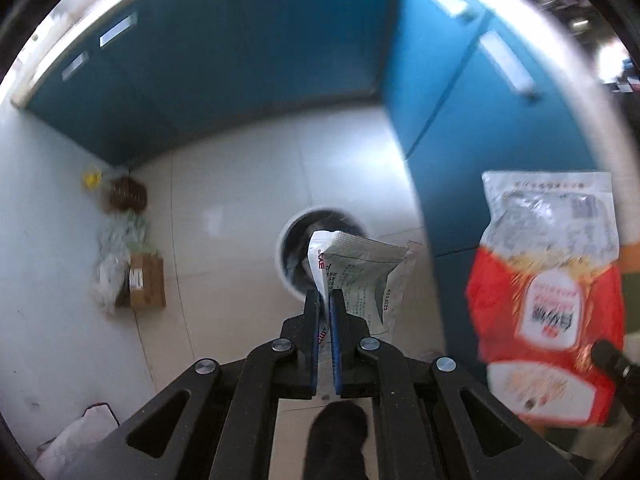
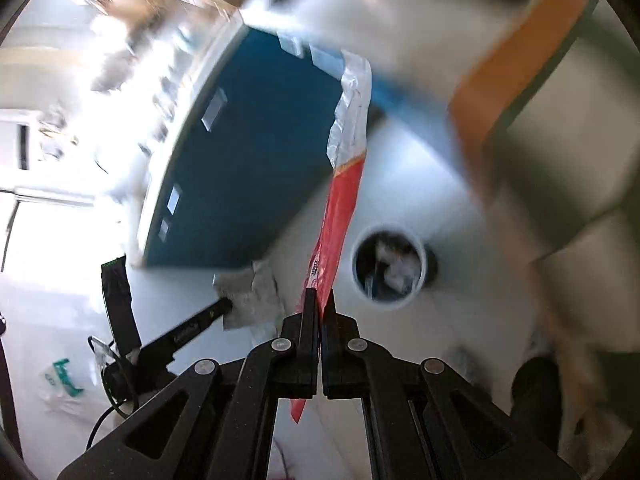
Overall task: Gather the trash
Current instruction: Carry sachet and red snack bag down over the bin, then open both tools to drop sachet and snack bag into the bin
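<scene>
Both grippers hang over the floor with trash in hand, above a round white bin [image 1: 320, 256] that already has scraps inside. The left gripper [image 1: 325, 300] has its fingers pinching a grey-white sachet [image 1: 360, 276], which sticks up right over the bin mouth in its own view. The right gripper [image 2: 320, 300] has its fingers pressed on the lower part of a red and clear bag [image 2: 340, 200], seen edge-on; in that view the bin [image 2: 390, 270] lies just right of the bag.

To do the drop well, I judge each piece should be brought squarely over the opening and lowered before release, since light film will flutter sideways. The sachet looks close to lined up; the bag is long and floppy, so its hanging end should go in first.

Writing: the sachet bears red letters, seemingly "3M" turned sideways, and a code like "C25F029". The bag [image 1: 548, 296] has a white label with Chinese characters, too blurred to read.
</scene>
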`<state>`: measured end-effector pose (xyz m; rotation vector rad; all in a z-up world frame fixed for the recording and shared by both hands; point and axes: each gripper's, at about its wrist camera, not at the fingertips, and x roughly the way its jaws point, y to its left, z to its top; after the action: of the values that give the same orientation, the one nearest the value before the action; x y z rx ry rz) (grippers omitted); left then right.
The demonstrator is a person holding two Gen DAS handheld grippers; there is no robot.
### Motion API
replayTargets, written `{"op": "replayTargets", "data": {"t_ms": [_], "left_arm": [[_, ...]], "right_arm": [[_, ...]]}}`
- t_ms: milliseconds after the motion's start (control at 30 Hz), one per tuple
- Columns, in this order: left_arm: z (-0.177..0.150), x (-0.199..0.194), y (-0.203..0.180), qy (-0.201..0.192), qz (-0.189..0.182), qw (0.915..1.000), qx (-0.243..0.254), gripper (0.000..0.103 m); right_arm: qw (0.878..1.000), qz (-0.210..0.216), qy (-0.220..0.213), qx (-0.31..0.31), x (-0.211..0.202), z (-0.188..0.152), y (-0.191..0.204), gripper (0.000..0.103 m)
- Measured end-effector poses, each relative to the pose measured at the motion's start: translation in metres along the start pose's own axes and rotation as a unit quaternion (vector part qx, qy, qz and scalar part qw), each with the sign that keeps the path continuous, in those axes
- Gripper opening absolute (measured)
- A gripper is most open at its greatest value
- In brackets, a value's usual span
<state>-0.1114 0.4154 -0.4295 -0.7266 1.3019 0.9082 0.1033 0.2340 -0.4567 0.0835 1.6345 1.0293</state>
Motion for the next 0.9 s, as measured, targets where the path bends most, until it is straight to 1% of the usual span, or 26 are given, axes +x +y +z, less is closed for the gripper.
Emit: {"op": "replayTargets", "data": {"t_ms": [33, 67, 100, 133, 167, 233, 267, 333, 433, 467, 533, 633, 733, 800, 833, 867, 900], "left_arm": [[0.0, 0.038, 0.013, 0.013, -0.001, 0.9999, -0.007, 0.003], [-0.001, 0.062, 0.02, 0.022, -0.001, 0.9997, -0.013, 0.003], [-0.002, 0.092, 0.027, 0.034, 0.0, 0.9993, -0.018, 0.003], [-0.001, 0.134, 0.037, 0.05, -0.005, 0.9985, -0.023, 0.003], [-0.002, 0.158, 0.042, 0.061, -0.008, 0.9977, -0.029, 0.003], [-0.001, 0.219, 0.053, 0.086, -0.016, 0.9956, -0.034, 0.003], [0.001, 0.247, 0.057, 0.096, -0.016, 0.9946, -0.036, 0.003], [0.003, 0.296, 0.061, 0.112, -0.018, 0.9928, -0.037, 0.003], [0.003, 0.353, 0.065, 0.135, -0.027, 0.9895, -0.042, 0.003], [0.004, 0.37, 0.065, 0.141, -0.028, 0.9887, -0.043, 0.003], [0.006, 0.395, 0.062, 0.153, -0.035, 0.9867, -0.044, 0.003], [0.013, 0.422, 0.059, 0.166, -0.044, 0.9844, -0.037, 0.004], [0.02, 0.433, 0.051, 0.167, -0.043, 0.9844, -0.032, 0.009], [0.023, 0.431, 0.052, 0.166, -0.041, 0.9846, -0.038, 0.01], [0.025, 0.428, 0.052, 0.162, -0.044, 0.9849, -0.043, 0.01], [0.026, 0.426, 0.053, 0.158, -0.046, 0.9852, -0.047, 0.01], [0.026, 0.423, 0.055, 0.156, -0.048, 0.9852, -0.051, 0.011]], "right_arm": [[1.0, -0.006, 0.013, 0.003, 0.029, -0.003, -0.006, 0.001], [1.0, -0.011, 0.028, 0.007, 0.061, -0.004, -0.016, 0.001], [0.999, -0.022, 0.043, 0.009, 0.102, -0.006, -0.029, 0.001], [0.998, -0.029, 0.052, 0.011, 0.13, -0.007, -0.039, 0.001], [0.997, -0.034, 0.064, 0.013, 0.157, -0.008, -0.05, 0.001], [0.995, -0.048, 0.09, 0.014, 0.221, -0.01, -0.078, 0.001], [0.993, -0.052, 0.101, 0.011, 0.246, -0.009, -0.087, 0.001], [0.99, -0.069, 0.126, -0.008, 0.303, -0.004, -0.106, 0.001], [0.981, -0.091, 0.168, -0.035, 0.371, 0.0, -0.124, 0.001], [0.978, -0.098, 0.177, -0.045, 0.384, -0.003, -0.13, 0.001], [0.972, -0.117, 0.191, -0.07, 0.416, -0.001, -0.135, 0.001], [0.964, -0.134, 0.21, -0.088, 0.454, 0.004, -0.14, 0.001], [0.954, -0.161, 0.23, -0.104, 0.488, 0.006, -0.143, 0.001], [0.947, -0.179, 0.245, -0.111, 0.504, 0.005, -0.145, 0.007], [0.945, -0.184, 0.245, -0.111, 0.505, 0.01, -0.144, 0.007], [0.943, -0.191, 0.246, -0.114, 0.506, 0.012, -0.143, 0.01], [0.942, -0.198, 0.246, -0.115, 0.505, 0.012, -0.142, 0.025]]}}
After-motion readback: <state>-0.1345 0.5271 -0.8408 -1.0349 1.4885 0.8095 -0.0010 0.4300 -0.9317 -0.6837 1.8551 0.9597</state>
